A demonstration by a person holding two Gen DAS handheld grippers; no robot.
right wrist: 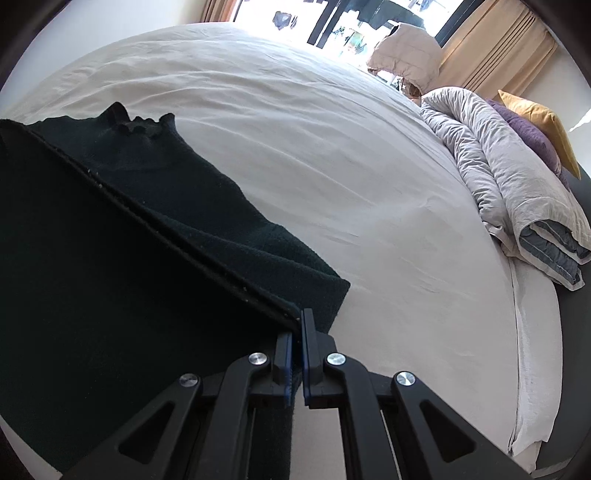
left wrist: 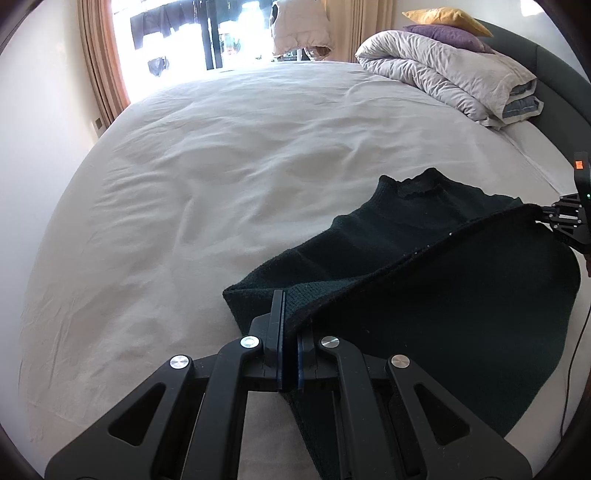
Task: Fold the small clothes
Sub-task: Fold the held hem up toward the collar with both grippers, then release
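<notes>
A dark green knit sweater (left wrist: 424,236) with a frilled collar lies partly on the white bedsheet (left wrist: 184,184). Its near edge is lifted and stretched taut between both grippers. My left gripper (left wrist: 290,317) is shut on one corner of that edge. At the right border of the left wrist view, the right gripper (left wrist: 550,216) pinches the other corner. In the right wrist view the sweater (right wrist: 166,192) fills the left side, and my right gripper (right wrist: 300,325) is shut on its hem corner. The collar end rests on the sheet (right wrist: 332,155).
A rolled grey duvet (left wrist: 443,77) with purple and yellow pillows (left wrist: 447,22) sits at the head of the bed. A dark headboard (left wrist: 550,62) curves behind it. Beyond the bed, a window with curtains (left wrist: 99,66) and hanging clothes (left wrist: 299,26). A cable (left wrist: 572,369) hangs at right.
</notes>
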